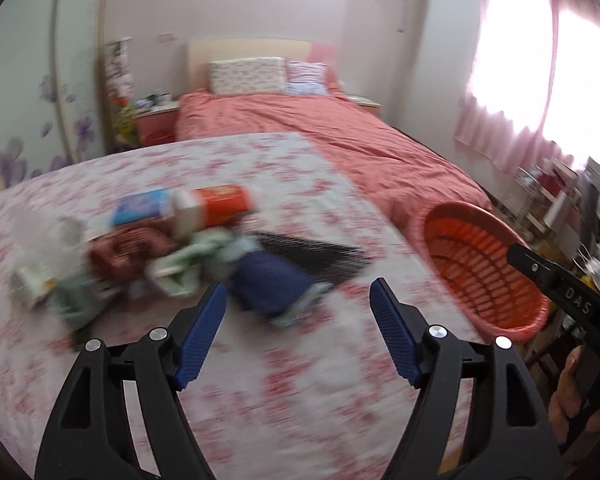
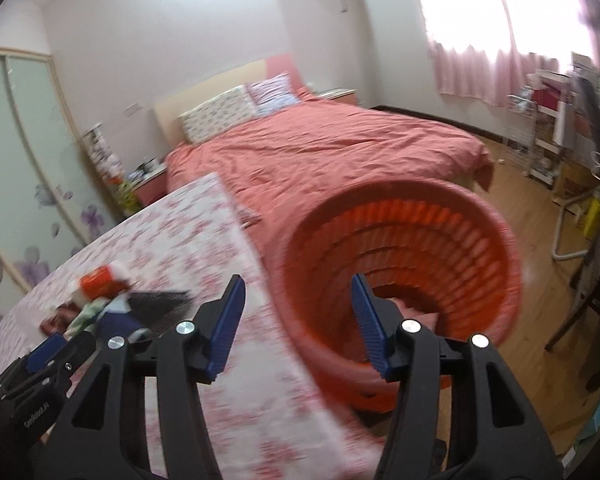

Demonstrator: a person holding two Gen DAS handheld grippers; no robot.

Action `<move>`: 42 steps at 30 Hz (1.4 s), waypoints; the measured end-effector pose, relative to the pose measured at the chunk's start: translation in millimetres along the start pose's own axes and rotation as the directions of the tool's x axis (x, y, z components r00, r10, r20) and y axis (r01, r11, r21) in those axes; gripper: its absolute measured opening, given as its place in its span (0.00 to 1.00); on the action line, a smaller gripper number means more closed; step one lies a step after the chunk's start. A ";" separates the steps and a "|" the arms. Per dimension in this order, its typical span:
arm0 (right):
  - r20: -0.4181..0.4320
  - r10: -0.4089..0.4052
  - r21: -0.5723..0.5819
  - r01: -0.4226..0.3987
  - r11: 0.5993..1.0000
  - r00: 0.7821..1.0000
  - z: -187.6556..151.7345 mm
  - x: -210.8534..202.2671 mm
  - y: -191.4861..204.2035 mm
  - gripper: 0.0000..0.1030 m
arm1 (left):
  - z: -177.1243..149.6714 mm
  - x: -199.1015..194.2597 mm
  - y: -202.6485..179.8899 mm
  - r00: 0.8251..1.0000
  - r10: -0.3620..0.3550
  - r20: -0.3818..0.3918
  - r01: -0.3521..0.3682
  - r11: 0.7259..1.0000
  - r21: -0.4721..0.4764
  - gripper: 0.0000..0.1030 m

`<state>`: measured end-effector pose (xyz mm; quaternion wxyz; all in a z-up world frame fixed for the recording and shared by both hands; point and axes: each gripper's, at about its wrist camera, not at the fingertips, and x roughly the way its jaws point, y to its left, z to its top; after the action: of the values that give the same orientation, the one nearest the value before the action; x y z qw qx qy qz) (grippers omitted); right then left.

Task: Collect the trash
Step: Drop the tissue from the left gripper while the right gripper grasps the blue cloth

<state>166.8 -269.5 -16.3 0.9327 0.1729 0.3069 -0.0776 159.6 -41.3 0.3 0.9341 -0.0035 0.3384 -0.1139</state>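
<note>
A blurred pile of trash lies on the floral-covered table (image 1: 260, 380): an orange-red carton (image 1: 220, 204), a blue packet (image 1: 140, 206), a dark blue item (image 1: 268, 284), a black ribbed piece (image 1: 312, 256), green crumpled bits (image 1: 188, 260) and a brown wrapper (image 1: 128, 248). My left gripper (image 1: 298, 284) hovers just short of the pile, open and empty. An orange slatted basket (image 1: 480, 264) stands past the table's right edge. My right gripper (image 2: 297, 277) is open and empty beside the basket (image 2: 400, 248), whose bottom holds something pinkish (image 2: 416, 312). The pile (image 2: 100, 300) shows small at the left.
A bed with a salmon cover (image 1: 320, 132) stretches behind the table. A nightstand (image 1: 156, 124) and a flowered wardrobe (image 1: 28, 120) are at the left. Shelves and clutter (image 2: 552, 140) line the window wall; a chair (image 2: 580, 300) stands on the wood floor at the right.
</note>
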 end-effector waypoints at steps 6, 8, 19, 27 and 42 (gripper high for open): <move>-0.079 0.073 -0.103 -0.081 0.991 0.994 -15.7 18.0 67.4 0.53 | -10.8 -13.6 59.9 0.995 0.103 0.005 -0.102 0.991 -0.083 0.71; -0.113 0.092 -0.131 -0.106 0.986 0.989 -21.5 28.0 86.3 0.53 | -15.2 -17.9 81.3 0.991 0.137 0.004 -0.136 0.984 -0.113 0.71; -0.200 0.108 -0.261 -0.160 0.952 0.974 -31.3 71.4 160.7 0.63 | -32.0 -32.5 148.5 0.976 0.218 -0.014 -0.216 0.948 -0.234 0.71; -0.317 0.095 -0.301 -0.195 0.933 0.944 -38.5 103.4 178.9 0.67 | -37.6 -36.0 165.3 0.977 0.212 -0.020 -0.210 0.942 -0.261 0.71; -0.290 0.099 -0.406 -0.216 0.888 0.952 -58.7 81.4 204.4 0.43 | -40.3 -28.6 177.8 0.976 0.213 -0.045 -0.217 0.935 -0.279 0.71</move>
<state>251.2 -61.2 -53.0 0.9020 -0.0054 0.4216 0.0927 150.2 140.8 -27.6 0.9284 -0.0990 0.3561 0.0382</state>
